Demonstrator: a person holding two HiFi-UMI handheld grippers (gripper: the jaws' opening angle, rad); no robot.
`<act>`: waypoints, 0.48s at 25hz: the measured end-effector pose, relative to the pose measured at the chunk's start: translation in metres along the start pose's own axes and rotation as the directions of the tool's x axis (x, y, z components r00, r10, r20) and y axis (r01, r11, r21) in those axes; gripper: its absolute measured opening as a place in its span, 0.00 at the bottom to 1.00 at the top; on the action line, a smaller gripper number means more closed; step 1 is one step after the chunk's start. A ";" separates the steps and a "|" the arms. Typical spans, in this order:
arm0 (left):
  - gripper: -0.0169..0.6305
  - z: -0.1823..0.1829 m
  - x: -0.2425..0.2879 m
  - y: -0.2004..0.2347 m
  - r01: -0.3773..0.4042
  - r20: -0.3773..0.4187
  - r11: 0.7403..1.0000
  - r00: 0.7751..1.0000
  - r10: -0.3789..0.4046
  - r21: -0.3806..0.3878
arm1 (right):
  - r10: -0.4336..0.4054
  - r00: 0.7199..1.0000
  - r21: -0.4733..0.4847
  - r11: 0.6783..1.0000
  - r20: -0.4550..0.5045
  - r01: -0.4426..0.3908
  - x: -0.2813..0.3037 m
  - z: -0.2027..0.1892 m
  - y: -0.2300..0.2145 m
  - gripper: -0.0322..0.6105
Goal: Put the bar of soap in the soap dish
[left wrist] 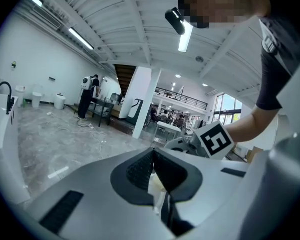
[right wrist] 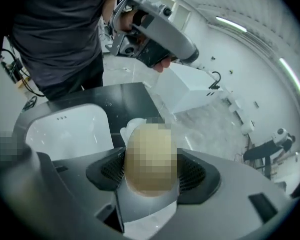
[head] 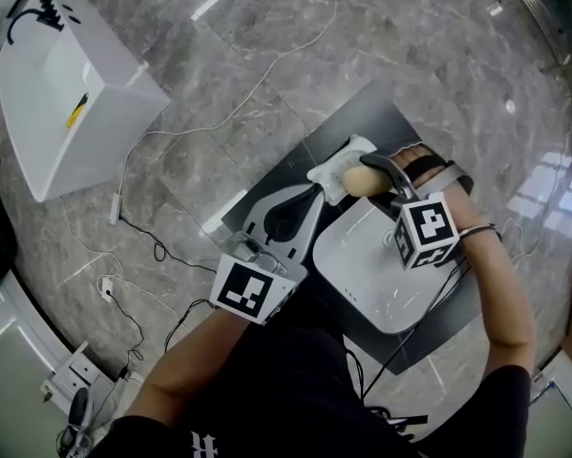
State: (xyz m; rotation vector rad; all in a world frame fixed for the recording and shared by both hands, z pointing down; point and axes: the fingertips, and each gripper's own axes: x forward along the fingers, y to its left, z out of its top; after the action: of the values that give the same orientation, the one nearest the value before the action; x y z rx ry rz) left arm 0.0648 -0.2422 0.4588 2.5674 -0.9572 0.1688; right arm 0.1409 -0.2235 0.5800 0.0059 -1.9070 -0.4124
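A tan oval bar of soap (head: 360, 181) is held in my right gripper (head: 371, 181), which is shut on it. In the right gripper view the soap (right wrist: 150, 159) fills the space between the jaws, and a mosaic patch lies over it. The white soap dish (head: 348, 153) sits on the dark table just beyond the soap; its edge (right wrist: 131, 127) shows behind the soap. My left gripper (head: 309, 197) hovers to the left of the dish, jaws together with nothing held. In the left gripper view that gripper (left wrist: 154, 170) points up across the room.
A white basin (head: 328, 248) is set in the dark table (head: 381, 113), right below the right gripper. A white sink cabinet (head: 66, 84) with a black tap stands on the marble floor at far left. Cables (head: 152, 246) and a power strip (head: 75, 375) lie on the floor.
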 end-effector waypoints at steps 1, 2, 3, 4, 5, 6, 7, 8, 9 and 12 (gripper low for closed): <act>0.04 -0.002 0.001 0.002 -0.004 -0.002 1.000 1.000 0.004 -0.005 | 0.023 1.000 -0.035 0.999 -0.021 -0.024 0.004 -0.002 0.001 0.50; 0.04 -0.004 0.002 0.003 -0.007 -0.002 1.000 1.000 0.007 -0.009 | 0.046 0.998 -0.066 0.997 -0.041 -0.049 0.008 -0.004 0.003 0.50; 0.04 -0.005 0.003 0.004 -0.011 -0.002 1.000 1.000 0.011 -0.012 | 0.066 0.996 -0.092 0.993 -0.060 -0.072 0.012 -0.005 0.004 0.50; 0.04 -0.007 0.003 0.006 -0.015 -0.001 1.000 1.000 0.015 -0.015 | 0.080 0.994 -0.118 0.989 -0.081 -0.089 0.015 -0.006 0.004 0.50; 0.04 -0.008 0.003 0.007 -0.019 0.000 1.000 1.000 0.019 -0.018 | 0.089 0.991 -0.142 0.984 -0.101 -0.103 0.018 -0.007 0.004 0.50; 0.04 -0.009 0.003 0.008 -0.023 0.001 1.000 1.000 0.023 -0.021 | 0.097 0.988 -0.163 0.980 -0.119 -0.116 0.021 -0.008 0.004 0.50; 0.04 -0.010 0.003 0.009 -0.026 0.002 0.999 1.000 0.026 -0.024 | 0.105 0.985 -0.182 0.975 -0.134 -0.128 0.023 -0.008 0.005 0.50; 0.04 -0.011 0.003 0.009 -0.028 0.003 0.999 1.000 0.029 -0.025 | 0.112 0.983 -0.197 0.970 -0.148 -0.141 0.025 -0.007 0.005 0.50; 0.04 -0.011 0.002 0.010 -0.031 0.004 0.999 1.000 0.031 -0.026 | 0.121 0.980 -0.210 0.966 -0.160 -0.153 0.028 -0.007 0.006 0.50; 0.04 -0.013 0.000 0.011 -0.040 0.001 0.999 0.999 0.040 -0.033 | 0.150 0.969 -0.241 0.950 -0.197 -0.196 0.035 -0.007 0.009 0.50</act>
State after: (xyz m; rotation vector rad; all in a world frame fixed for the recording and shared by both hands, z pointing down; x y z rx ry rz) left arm 0.0581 -0.2442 0.4746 2.5204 -1.0040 0.1605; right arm 0.1363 -0.2242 0.6163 -0.2883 -1.6513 -0.5211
